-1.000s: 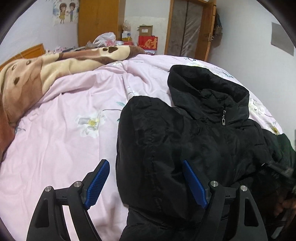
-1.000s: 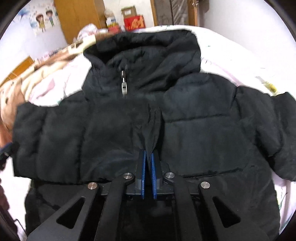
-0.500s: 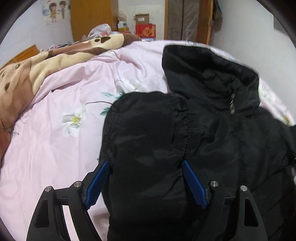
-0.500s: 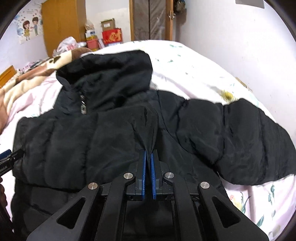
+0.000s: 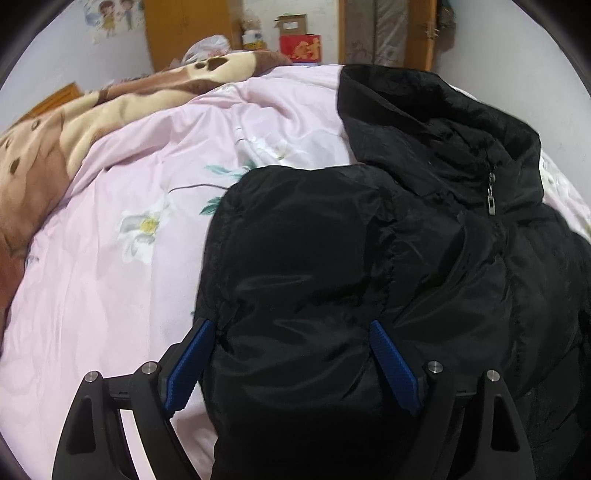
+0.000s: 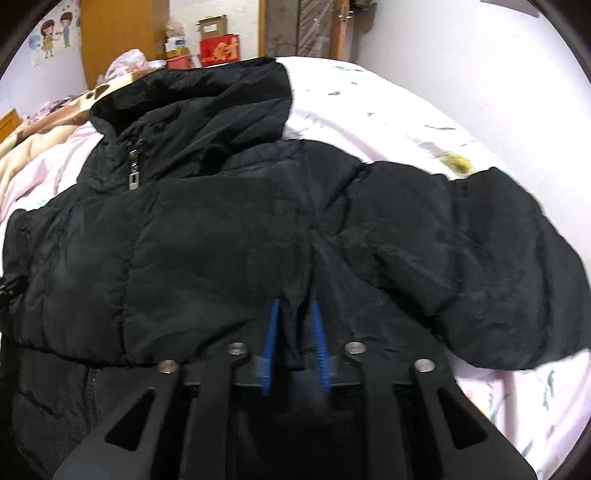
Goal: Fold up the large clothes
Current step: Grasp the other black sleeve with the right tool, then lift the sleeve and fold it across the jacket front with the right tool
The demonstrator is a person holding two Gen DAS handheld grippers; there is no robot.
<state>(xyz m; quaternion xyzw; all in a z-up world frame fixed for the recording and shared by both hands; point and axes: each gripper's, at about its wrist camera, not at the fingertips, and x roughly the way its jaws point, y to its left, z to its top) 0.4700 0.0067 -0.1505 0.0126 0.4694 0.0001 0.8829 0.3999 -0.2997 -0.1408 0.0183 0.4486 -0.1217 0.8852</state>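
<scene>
A black puffy jacket (image 5: 388, 266) lies on the pink floral bed sheet (image 5: 110, 258), collar and zipper pull (image 5: 491, 201) towards the far end. Its left sleeve is folded across the chest. My left gripper (image 5: 291, 328) is wide open, its blue pads on either side of the folded sleeve's end. In the right wrist view the jacket (image 6: 221, 240) fills the frame, its right sleeve (image 6: 498, 266) stretched out to the right. My right gripper (image 6: 295, 314) is partly open, with a fold of jacket fabric lying loosely between its blue pads.
A brown and cream blanket (image 5: 55, 140) is bunched at the far left of the bed. A wooden wardrobe (image 5: 184, 33), boxes (image 5: 299, 44) and a door stand beyond the bed. A white wall (image 6: 480, 66) runs along the right side.
My right gripper was shut on a pinch of jacket fabric and has now opened. Both views have shifted right and closer; the left gripper has stayed open over the folded sleeve.
</scene>
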